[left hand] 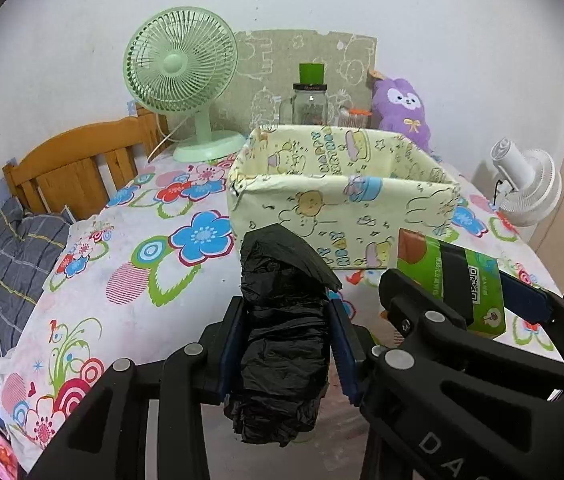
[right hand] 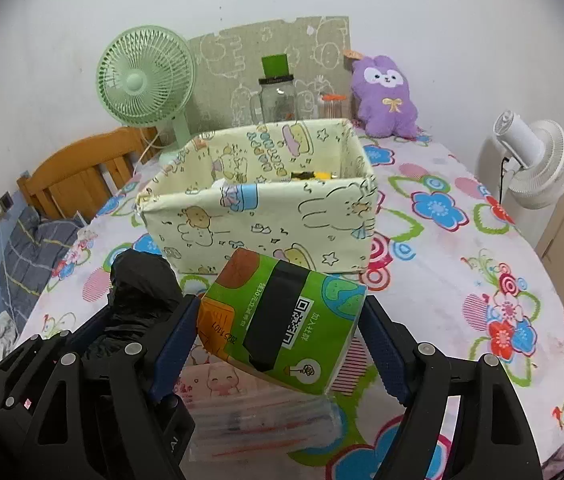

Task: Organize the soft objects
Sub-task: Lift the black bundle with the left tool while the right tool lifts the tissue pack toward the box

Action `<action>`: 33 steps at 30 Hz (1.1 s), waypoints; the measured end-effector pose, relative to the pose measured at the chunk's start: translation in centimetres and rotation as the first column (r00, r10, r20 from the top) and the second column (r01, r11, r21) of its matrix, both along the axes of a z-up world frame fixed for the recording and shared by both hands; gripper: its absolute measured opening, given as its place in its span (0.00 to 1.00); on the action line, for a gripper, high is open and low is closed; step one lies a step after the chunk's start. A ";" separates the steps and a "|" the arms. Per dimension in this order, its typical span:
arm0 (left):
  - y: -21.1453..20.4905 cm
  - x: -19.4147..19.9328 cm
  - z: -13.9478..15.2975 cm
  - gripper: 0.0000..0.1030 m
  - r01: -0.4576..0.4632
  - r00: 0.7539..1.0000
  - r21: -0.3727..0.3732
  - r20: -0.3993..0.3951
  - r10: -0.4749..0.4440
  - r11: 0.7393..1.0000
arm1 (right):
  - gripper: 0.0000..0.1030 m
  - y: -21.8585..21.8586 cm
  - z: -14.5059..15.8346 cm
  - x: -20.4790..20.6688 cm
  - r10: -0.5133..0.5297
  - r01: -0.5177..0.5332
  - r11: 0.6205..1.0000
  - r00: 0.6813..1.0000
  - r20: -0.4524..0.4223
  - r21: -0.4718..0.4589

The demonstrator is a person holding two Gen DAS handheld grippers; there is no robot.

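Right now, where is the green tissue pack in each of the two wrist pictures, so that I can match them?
Left wrist view: the green tissue pack is at lower right, held in the right gripper.
Right wrist view: the pack is at lower centre, between that gripper's fingers.
Shared landmark: the yellow cartoon-print box stands just behind the pack in both.

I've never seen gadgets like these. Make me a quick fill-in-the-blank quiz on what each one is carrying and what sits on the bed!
1. The left gripper holds a crumpled ____ plastic bag.
2. The right gripper holds a mostly ____ tissue pack.
3. Ahead of both stands an open fabric ____ with cartoon prints.
4. The plush toy at the wall is ____.

Missing words: black; green; box; purple
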State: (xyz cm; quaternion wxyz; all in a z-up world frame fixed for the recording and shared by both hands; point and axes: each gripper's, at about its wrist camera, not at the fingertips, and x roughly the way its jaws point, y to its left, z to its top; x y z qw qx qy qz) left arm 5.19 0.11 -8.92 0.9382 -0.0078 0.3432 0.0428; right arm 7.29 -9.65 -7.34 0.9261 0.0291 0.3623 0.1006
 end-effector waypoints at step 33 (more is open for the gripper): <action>-1.7 -4.2 7.8 0.41 0.025 0.988 0.008 0.154 -0.026 1.000 | 0.80 -1.8 8.6 -4.7 -0.015 0.013 1.000 0.988 0.153 0.015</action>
